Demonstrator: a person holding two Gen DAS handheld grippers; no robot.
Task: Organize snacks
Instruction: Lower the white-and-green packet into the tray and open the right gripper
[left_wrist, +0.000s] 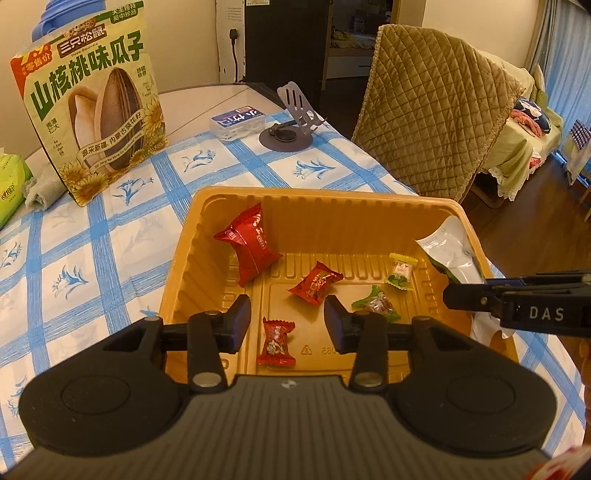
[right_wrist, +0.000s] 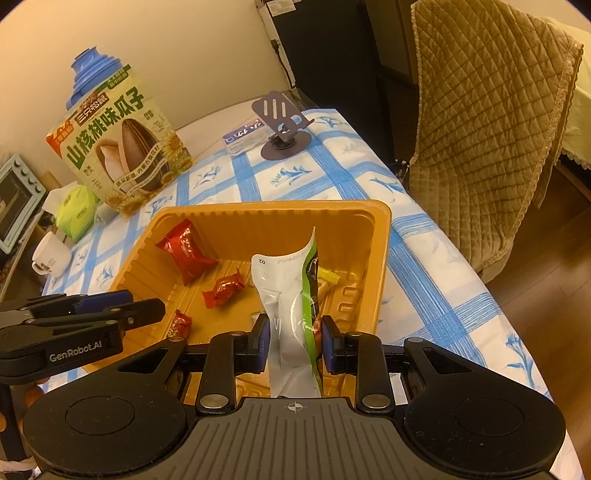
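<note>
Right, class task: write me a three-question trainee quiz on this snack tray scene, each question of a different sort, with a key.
1. True or false: the right gripper is shut on the silver and green packet.
2. Multiple choice: the small red candy seen between the fingers of the left gripper lies
A. on the tablecloth
B. on the floor of the orange tray
C. clamped in the pads
3. Fill in: the big sunflower seed bag stands ____ the tray.

Key
1. True; the pads press its sides.
2. B; the left jaws stand open, clear of it.
3. Outside, on the blue checked tablecloth.
</note>
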